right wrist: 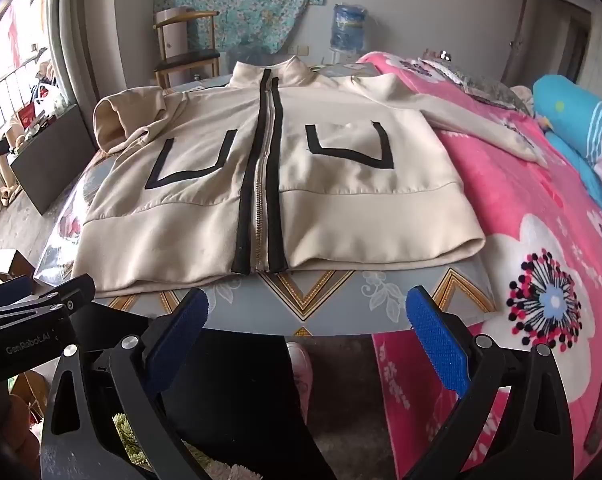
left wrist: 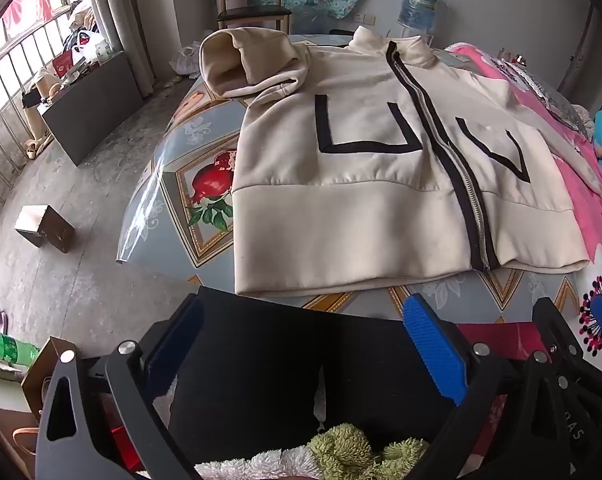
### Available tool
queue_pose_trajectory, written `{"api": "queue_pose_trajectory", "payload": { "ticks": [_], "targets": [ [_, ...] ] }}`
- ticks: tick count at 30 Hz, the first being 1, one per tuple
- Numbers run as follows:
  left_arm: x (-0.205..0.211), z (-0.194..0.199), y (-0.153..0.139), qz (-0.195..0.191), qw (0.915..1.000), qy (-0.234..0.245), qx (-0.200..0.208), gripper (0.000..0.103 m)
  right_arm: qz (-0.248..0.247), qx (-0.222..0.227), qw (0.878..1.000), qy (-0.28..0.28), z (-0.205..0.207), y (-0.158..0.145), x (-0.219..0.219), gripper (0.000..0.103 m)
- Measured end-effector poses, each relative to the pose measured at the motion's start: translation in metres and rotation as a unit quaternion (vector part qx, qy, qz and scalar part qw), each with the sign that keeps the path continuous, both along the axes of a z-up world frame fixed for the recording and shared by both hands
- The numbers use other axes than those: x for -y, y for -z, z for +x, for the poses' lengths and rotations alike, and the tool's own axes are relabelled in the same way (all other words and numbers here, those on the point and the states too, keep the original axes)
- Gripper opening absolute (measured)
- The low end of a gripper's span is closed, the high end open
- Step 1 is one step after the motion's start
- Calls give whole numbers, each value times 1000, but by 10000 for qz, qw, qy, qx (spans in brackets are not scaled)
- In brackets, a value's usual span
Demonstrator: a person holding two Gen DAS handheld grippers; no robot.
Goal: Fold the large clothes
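A cream zip-up jacket (left wrist: 361, 184) with black zipper trim and black U-shaped pocket lines lies front-up on the patterned table (left wrist: 205, 184). It also shows in the right wrist view (right wrist: 309, 184). Its left sleeve (left wrist: 237, 64) is folded in at the far left corner. Its right sleeve (right wrist: 481, 120) stretches out onto the pink blanket. My left gripper (left wrist: 301, 320) is open and empty, below the table's near edge, short of the hem. My right gripper (right wrist: 305, 316) is open and empty at the near edge, just short of the hem.
A bed with a pink flowered blanket (right wrist: 541, 248) borders the table on the right. A wooden chair (right wrist: 189, 52) and a water bottle (right wrist: 347, 28) stand behind. A dark cabinet (left wrist: 97, 100) and a small box (left wrist: 45, 228) are on the floor at left.
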State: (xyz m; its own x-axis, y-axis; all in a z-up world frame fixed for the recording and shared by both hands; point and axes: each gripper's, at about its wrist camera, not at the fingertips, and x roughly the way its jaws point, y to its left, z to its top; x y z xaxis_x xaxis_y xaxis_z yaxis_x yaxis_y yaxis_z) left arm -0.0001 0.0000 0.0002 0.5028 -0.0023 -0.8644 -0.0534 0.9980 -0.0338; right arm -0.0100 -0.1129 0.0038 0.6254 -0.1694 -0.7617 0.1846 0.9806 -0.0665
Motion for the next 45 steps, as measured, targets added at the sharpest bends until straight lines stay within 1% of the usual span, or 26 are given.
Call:
{"api": "queue_pose_trajectory", "payload": {
  "ticks": [12, 26, 27, 45],
  "targets": [
    [5, 1, 3, 14, 10000, 23, -4, 98, -2, 37, 10000, -15, -2, 1, 0, 96],
    [-1, 0, 4, -17, 10000, 85, -14, 98, -85, 57, 9999, 30, -5, 0, 6, 96],
    [-1, 0, 3, -20, 10000, 87, 0, 98, -130, 44, 9999, 31, 1, 0, 2, 96],
    [-2, 0, 0, -38, 9999, 165, 3, 98, -216, -12, 9998, 42, 4, 0, -1, 96]
  ]
}}
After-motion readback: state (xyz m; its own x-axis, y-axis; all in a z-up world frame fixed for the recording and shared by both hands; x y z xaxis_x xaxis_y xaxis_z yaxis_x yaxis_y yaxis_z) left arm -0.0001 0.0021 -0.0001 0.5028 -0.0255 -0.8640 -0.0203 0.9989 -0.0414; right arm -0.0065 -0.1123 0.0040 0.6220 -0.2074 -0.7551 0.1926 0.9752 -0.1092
